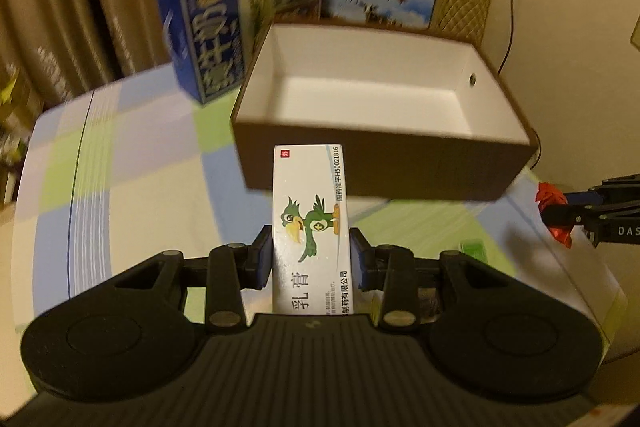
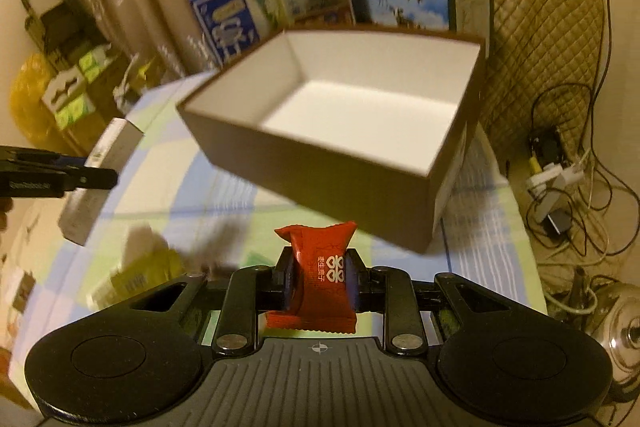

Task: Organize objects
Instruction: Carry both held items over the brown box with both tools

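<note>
The left gripper (image 1: pixel 312 259) clamps a white cardboard ointment carton printed with a green parrot (image 1: pixel 310 223) by its long sides, its far end pointing ahead. The right gripper (image 2: pixel 320 281) pinches a red foil-wrapped candy (image 2: pixel 318 271). Just ahead of both jaws gapes the empty brown cardboard box with white lining (image 1: pixel 400 163); I judge its near rim must be cleared first, and the inside leaves ample room.

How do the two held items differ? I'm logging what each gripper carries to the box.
The ointment carton in the left gripper is a long, rigid white box printed with a green parrot; the candy packet in the right gripper is a small, soft red wrapper with crimped ends. The carton reaches well past the fingers; the packet barely does. Both are clamped and held short of the empty brown box.
</note>
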Action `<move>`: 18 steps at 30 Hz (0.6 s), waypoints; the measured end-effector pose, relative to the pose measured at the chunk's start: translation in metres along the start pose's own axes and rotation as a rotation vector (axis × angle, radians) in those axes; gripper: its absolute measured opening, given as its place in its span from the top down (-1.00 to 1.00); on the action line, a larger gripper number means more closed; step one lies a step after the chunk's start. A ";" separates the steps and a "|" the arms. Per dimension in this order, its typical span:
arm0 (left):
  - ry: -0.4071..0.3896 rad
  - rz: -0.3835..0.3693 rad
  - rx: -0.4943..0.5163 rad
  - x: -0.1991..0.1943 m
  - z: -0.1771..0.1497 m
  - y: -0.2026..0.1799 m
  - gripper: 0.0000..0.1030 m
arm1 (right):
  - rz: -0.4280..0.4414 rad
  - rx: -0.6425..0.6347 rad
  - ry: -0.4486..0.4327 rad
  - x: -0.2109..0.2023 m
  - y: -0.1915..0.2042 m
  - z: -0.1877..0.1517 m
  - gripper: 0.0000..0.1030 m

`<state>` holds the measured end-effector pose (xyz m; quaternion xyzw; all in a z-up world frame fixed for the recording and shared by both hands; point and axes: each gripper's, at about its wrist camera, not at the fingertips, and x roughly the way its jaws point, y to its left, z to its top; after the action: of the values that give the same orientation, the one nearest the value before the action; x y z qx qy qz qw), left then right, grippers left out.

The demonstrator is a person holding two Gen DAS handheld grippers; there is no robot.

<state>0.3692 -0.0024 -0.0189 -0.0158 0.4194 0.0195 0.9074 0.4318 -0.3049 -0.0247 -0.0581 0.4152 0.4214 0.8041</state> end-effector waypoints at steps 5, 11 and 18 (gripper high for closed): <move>-0.044 -0.012 0.028 0.010 0.036 -0.008 0.36 | 0.004 0.012 -0.047 0.002 0.001 0.033 0.56; -0.078 -0.021 0.056 0.028 0.077 -0.018 0.36 | -0.006 0.014 -0.083 0.019 0.002 0.069 0.57; -0.076 -0.039 0.075 0.058 0.115 -0.026 0.36 | -0.025 0.057 -0.087 0.048 -0.012 0.102 0.56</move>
<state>0.4952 -0.0218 0.0119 0.0108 0.3845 -0.0132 0.9229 0.5179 -0.2368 0.0035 -0.0222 0.3908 0.4015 0.8280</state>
